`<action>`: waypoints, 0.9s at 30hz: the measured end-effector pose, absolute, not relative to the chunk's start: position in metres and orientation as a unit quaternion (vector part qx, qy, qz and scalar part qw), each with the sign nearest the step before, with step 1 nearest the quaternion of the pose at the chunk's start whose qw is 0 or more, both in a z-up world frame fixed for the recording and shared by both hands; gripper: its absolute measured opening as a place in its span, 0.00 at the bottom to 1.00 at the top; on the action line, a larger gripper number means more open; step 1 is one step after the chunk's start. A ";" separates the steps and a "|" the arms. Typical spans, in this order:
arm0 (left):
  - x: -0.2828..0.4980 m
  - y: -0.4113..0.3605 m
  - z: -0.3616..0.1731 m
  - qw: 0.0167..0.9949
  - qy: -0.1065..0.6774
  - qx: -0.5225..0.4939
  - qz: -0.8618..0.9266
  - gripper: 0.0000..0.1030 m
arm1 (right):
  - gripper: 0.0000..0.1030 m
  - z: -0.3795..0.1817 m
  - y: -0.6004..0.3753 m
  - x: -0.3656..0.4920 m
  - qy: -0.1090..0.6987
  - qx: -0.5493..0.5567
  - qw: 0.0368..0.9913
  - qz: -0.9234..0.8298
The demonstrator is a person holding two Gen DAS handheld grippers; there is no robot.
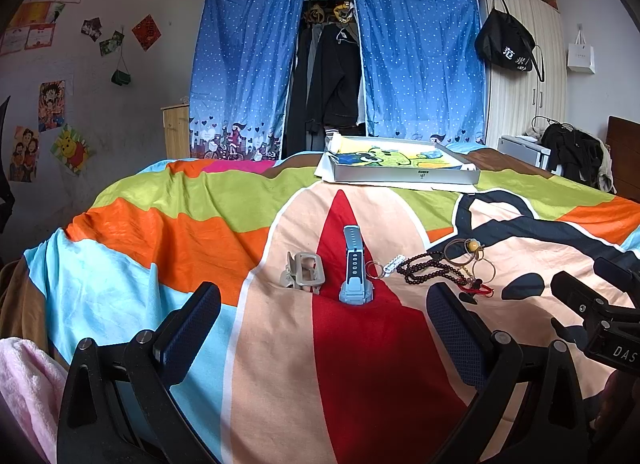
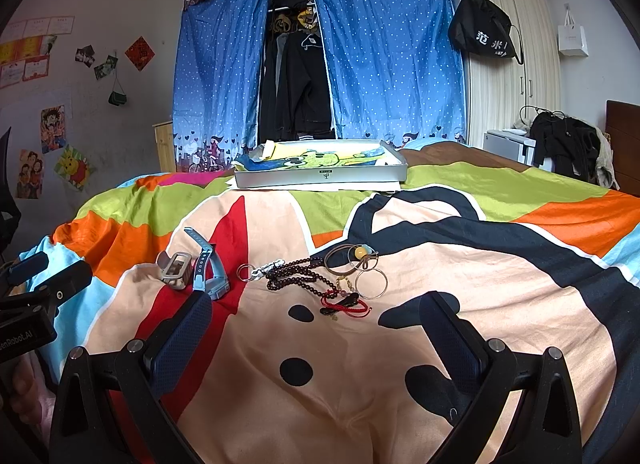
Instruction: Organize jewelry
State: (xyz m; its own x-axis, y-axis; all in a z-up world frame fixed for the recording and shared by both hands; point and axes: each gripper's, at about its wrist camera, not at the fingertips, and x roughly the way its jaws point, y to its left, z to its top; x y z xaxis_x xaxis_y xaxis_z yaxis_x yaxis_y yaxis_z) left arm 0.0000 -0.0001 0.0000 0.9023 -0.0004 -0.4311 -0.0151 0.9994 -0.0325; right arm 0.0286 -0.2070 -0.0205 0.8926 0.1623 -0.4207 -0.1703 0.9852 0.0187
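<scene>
Nearest to the cameras, the left gripper [image 1: 324, 304] and the right gripper [image 2: 316, 314] are both hovering low over the bedspread [image 2: 320, 376], each with its fingers spread wide and holding nothing; I judge they are waiting before a first pick.

A little farther, toward the middle of the bed, the jewelry is lying in one loose row. The grey hair clip [image 1: 303, 274] and the blue watch [image 1: 355, 266] are resting just beside each other, in front of the left gripper. To their right, the dark bead necklace [image 2: 298, 276], the thin metal bangle [image 2: 371, 283] and the red cord bracelet [image 2: 348, 306] are overlapping in a small heap, facing the right gripper.

Near the far edge of the bed, a shallow grey tray [image 2: 320, 177] is sitting with a cartoon sheet inside, probably the place meant for the sorted pieces.
</scene>
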 end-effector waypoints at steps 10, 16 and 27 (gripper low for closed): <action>0.000 0.000 0.000 0.975 0.221 -0.018 0.004 0.98 | 1.00 -0.020 -0.207 0.028 0.217 -0.008 0.972 0.086; 0.000 0.000 0.000 0.975 0.221 -0.019 0.004 0.98 | 1.00 -0.021 -0.208 0.029 0.218 -0.007 0.972 0.086; 0.000 0.000 0.000 0.975 0.221 -0.019 0.004 0.98 | 1.00 -0.021 -0.209 0.029 0.218 -0.007 0.972 0.086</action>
State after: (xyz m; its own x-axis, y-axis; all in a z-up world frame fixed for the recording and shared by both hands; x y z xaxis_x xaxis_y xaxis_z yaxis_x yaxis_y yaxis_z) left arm -0.0003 -0.0001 0.0000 0.9021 -0.0007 -0.4316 -0.0164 0.9992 -0.0358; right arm 0.0293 -0.2093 -0.0205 0.8901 0.1640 -0.4252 -0.1698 0.9852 0.0244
